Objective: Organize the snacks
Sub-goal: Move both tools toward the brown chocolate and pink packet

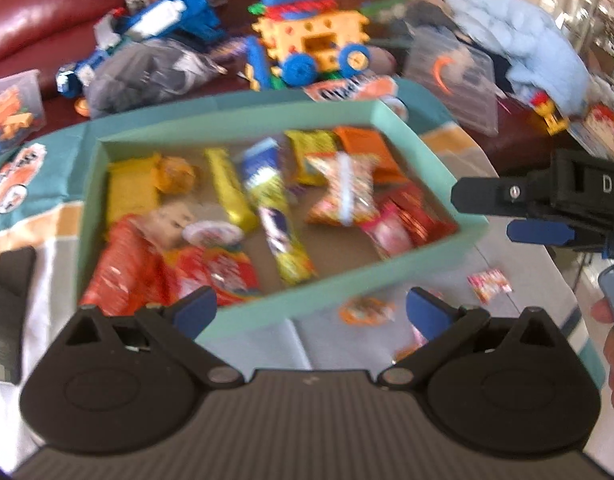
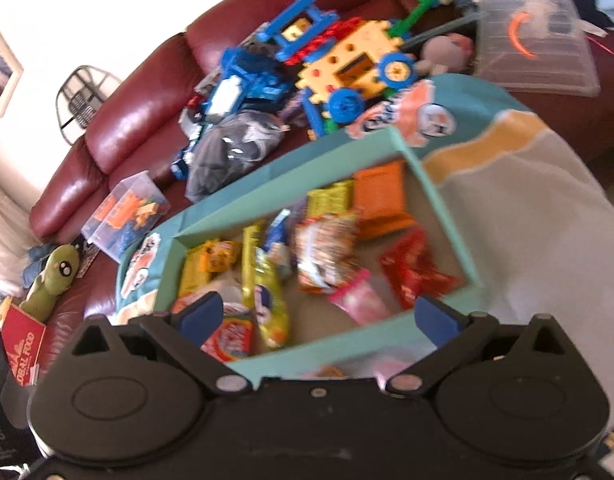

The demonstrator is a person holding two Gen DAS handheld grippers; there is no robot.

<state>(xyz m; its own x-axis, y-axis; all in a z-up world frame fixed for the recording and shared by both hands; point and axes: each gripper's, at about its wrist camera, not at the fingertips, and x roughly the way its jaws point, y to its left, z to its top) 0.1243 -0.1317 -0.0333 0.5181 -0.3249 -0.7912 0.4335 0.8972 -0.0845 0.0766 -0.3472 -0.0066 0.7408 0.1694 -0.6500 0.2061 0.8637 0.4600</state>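
the box [image 1: 347, 288] at mid-frame looks like matt teal card with a plain brown floor. the wrappers [image 1: 139, 264] inside are glossy foil and plastic. the cloth [image 2: 527, 216] under it is matt fabric. the sofa [image 2: 147, 92] at upper left is shiny red leather. both grippers [image 1: 311, 312] [image 2: 319, 316] are matt black plastic.

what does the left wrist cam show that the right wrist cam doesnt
Only the left wrist view shows the right gripper seen from the side, the loose small red-white snack packet and the round orange snack on the tablecloth outside the box.

Only the right wrist view shows the green plush toy, the red food box and the framed picture on the wall.

Both show the teal snack box and the yellow toy vehicle on the red sofa.
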